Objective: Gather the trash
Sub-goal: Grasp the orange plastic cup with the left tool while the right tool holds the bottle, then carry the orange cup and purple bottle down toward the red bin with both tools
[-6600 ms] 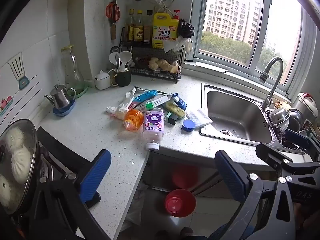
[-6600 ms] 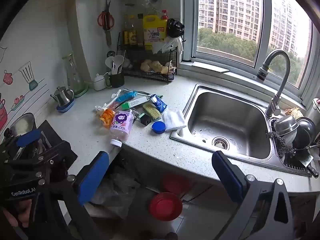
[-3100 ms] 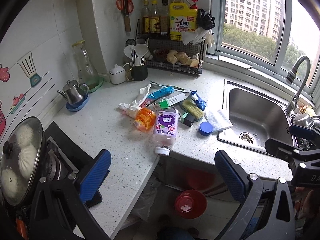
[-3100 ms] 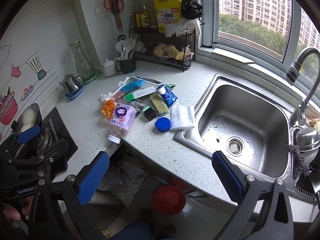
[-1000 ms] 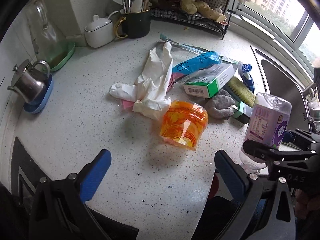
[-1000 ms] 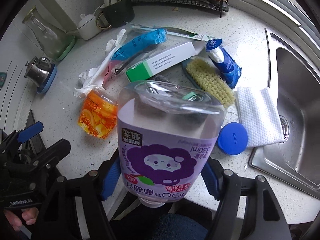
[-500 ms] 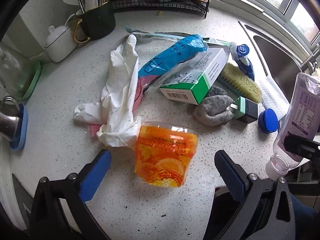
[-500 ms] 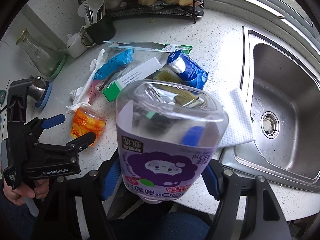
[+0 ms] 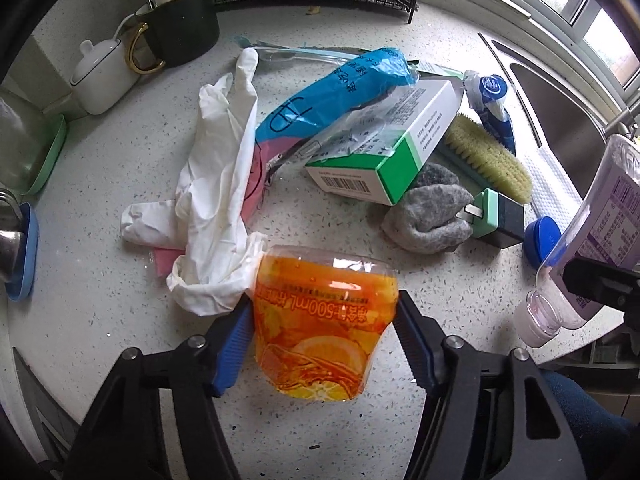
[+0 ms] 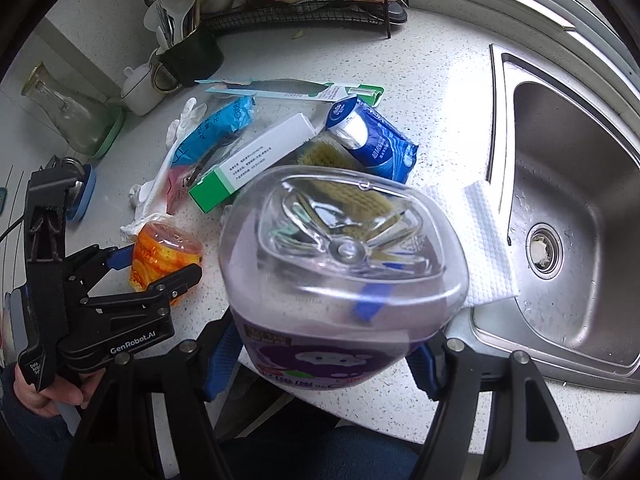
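orange cup sits crushed on the counter between the pads of our left gripper, jaws narrowed onto its sides and seemingly gripping it. our right gripper is clamped on the purple bottle, lifted off the counter with its neck pointing down and back. we judge two risks: the thin cup may buckle and squirt out if we squeeze harder, and the white glove touching its rim could drag along when we lift. the bottle's smooth walls could also slip while we are busy on the left.
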The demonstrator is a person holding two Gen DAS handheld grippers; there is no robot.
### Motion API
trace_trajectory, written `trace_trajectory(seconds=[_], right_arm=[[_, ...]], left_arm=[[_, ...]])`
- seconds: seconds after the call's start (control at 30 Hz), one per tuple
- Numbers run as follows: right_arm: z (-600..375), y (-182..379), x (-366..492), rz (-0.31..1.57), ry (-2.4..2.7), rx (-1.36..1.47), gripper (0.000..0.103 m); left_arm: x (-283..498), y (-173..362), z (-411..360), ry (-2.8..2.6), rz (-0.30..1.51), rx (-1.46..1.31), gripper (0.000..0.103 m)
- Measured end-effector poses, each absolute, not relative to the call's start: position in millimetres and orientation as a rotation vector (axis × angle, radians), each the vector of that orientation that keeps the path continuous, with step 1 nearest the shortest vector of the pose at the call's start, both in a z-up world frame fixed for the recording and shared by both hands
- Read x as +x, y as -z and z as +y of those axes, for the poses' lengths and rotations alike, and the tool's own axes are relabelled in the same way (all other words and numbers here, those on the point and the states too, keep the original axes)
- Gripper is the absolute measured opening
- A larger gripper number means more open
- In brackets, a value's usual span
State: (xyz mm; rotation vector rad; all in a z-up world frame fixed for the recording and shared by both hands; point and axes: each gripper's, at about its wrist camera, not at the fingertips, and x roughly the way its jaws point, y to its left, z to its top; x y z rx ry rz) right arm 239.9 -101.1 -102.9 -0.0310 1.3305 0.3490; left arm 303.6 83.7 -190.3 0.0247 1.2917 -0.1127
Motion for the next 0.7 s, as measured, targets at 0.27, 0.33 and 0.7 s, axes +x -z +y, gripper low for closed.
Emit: trace_trajectory(seconds=[0.27,0.33,0.7], right_arm=[[-107,91,229,1.29,-0.371,-0.034,0.068],[-108,88,226,1.278,-0.381,-0.031,0.068],[-117,64,209,1.215,-0.447,-0.023,0.068]], left_arm=[[278,167,81,0.121,1.253,0.018,0.065],[271,159,80,0.118,1.233,0.017,0.065],[233,95,83,0.143,1.101,-0.125,0.065]])
